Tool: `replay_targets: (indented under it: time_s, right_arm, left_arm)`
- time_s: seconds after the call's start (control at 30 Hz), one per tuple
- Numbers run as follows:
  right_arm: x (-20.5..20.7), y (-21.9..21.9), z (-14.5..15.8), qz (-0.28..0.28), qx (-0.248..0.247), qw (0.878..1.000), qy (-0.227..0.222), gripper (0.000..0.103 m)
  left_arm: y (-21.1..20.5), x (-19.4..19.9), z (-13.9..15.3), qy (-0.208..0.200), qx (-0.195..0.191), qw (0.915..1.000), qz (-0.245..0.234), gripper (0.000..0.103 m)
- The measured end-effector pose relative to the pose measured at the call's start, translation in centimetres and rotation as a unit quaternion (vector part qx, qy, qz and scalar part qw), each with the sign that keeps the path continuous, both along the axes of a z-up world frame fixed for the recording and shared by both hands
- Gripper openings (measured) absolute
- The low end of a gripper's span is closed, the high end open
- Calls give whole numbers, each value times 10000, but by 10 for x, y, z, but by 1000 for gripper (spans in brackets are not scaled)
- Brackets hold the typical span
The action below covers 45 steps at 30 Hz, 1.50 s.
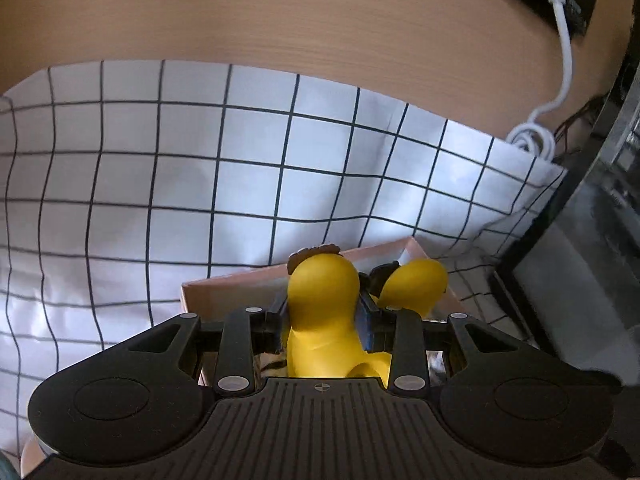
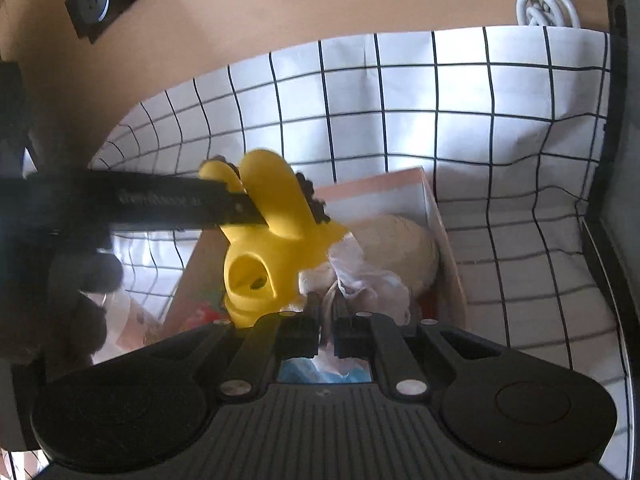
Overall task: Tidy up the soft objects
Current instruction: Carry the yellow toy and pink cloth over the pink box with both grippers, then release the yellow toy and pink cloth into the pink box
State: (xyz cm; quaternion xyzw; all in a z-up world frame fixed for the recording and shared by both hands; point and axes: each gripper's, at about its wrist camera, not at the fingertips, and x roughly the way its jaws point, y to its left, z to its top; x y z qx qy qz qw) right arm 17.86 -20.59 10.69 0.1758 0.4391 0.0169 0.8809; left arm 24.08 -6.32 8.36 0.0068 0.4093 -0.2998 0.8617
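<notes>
Holding item one, a yellow rubber toy (image 1: 320,304) with dark tufts, between the fingers of my left gripper (image 1: 325,322); they stand partly spread and pinch the toy across its thick middle.

Landmark: the pink box (image 2: 424,196), open-topped, sitting on the checked cloth (image 1: 160,160) that covers the wooden surface (image 1: 280,12).

- Yellow toy: in the right wrist view (image 2: 272,240) it hangs above the box's left half, just over the rim. Its long axis runs along my left fingers, rounded lobes pointing away from me toward the box's far wall.
- Left gripper, seen side-on (image 2: 256,212): it comes in from the left of the box, fingers crossing the toy.
- Right gripper (image 2: 326,330): fingers pressed almost together, pinching a crumpled clear plastic wrap (image 2: 360,276). The wrap sits over the box's near middle, touching the yellow toy's lower right.
- Cream plush (image 2: 412,244): already inside the box, against its right wall.
- White cable (image 2: 548,6): coiled beyond the cloth's far edge, well apart from the box.

Judgement: the box lies directly below both loads, and the left one is the more central. I reckon the toy should drop left of the plush, where room shows.
</notes>
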Motion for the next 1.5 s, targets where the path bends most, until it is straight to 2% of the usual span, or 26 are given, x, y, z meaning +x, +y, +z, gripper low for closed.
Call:
replay_targets:
  time_s: [0.2,0.3,0.37,0.43,0.47,0.5,0.67,0.73,0.77,0.87,0.93,1.07,1.2,1.37,1.5]
  right_arm:
    - [-19,-2,3,83,-302,9992,248,6]
    - [-17,-5,4,85,-309,9990,310,7]
    - [-21,-7,10,177,-224,9995,129,10]
    - [-31,-8,22,266,-242,9993,-122,25]
    - [-39,-8,29,266,-330,9987,-288,38]
    - [-46,-8,35,251,-412,9979,-435,45]
    - [-63,-10,57,139,-772,9918,-1007,46]
    - [-53,-8,51,10,-1019,9906,-908,46]
    - [-44,-9,44,-10,-960,9926,-748,45]
    - [-25,-10,19,83,-310,9991,-263,39]
    - [-20,1,6,82,-192,9997,-140,39]
    - [-15,29,-2,2,-326,9994,-144,39]
    - [-11,48,-6,-217,-700,9972,-171,39]
    - [-23,42,-2,-517,-571,9969,-164,39]
    - [-46,40,17,-860,-576,9942,-289,49]
  left_arm:
    - [3,-25,17,-178,367,9984,-397,37]
    - [2,-27,14,-159,375,9986,-326,37]
    - [3,-27,12,-149,331,9991,-236,37]
    - [8,-28,15,-92,198,9996,-206,37]
    - [10,-29,16,-81,164,9996,-207,37]
    - [12,-29,17,-86,139,9997,-197,37]
    - [25,-35,24,-167,-191,9997,0,36]
    - [30,-40,29,-242,-302,9992,80,36]
    - [32,-42,31,-297,-341,9989,103,36]
    - [39,-52,37,-437,-371,9983,104,36]
    - [45,-58,39,-450,-364,9983,75,36]
    - [64,-66,40,-332,-398,9986,-62,36]
    - [86,-69,43,-200,-462,9986,-164,36]
    - [111,-76,46,-125,-583,9975,-387,35]
    - [123,-88,42,-114,-749,9946,-711,35]
